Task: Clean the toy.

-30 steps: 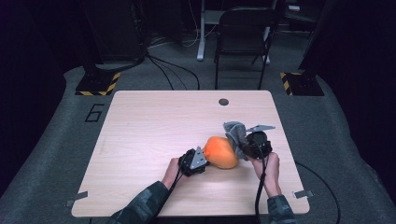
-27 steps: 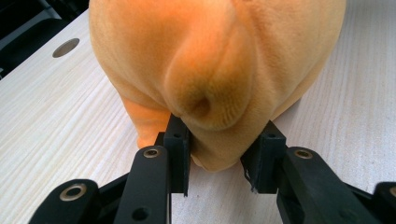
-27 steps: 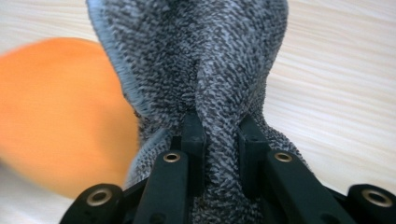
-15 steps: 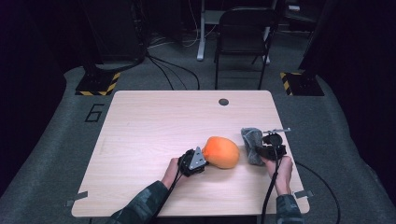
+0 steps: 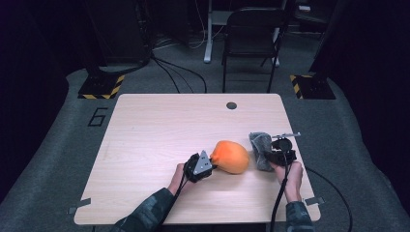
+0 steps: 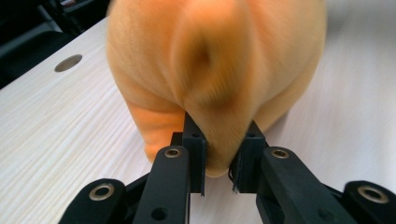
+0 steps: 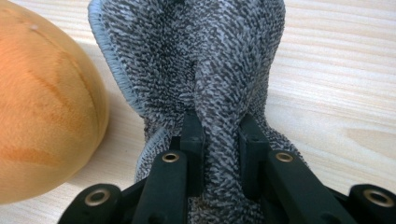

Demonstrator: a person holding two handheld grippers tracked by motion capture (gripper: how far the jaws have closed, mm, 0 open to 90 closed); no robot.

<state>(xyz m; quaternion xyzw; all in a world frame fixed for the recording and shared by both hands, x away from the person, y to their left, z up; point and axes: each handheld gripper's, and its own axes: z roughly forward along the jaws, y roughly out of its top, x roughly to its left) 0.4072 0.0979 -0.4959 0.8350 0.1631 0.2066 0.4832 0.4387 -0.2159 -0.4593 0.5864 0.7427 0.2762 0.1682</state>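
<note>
Lying on its side near the front middle of the wooden table [image 5: 145, 135], the orange plush toy [image 5: 231, 156] rests between the two grippers. Left gripper [image 5: 205, 165]: its black jaws have just been closing and now pinch a soft fold of the plush at the toy's near end, the fabric bunched between the pads; seen along the jaws in the left gripper view, the orange plush toy [image 6: 219, 70] rises directly ahead and the left gripper [image 6: 219, 158] holds its lower bulge. Right gripper [image 5: 270, 153]: the jaws are clamped on a grey knitted cloth [image 5: 261, 147], which stands crumpled just to the right of the toy, near it but with a narrow strip of table between them in the high view. In the right gripper view, the grey knitted cloth [image 7: 210, 70] passes as a thick ridge between the pads of the right gripper [image 7: 219, 135], and the orange plush toy [image 7: 46, 102] sits at the left edge. A round dark grommet [image 5: 231, 105] marks the far edge of the table, well apart from both things. Beyond the table stands a dark chair [image 5: 254, 38] on grey floor.
</note>
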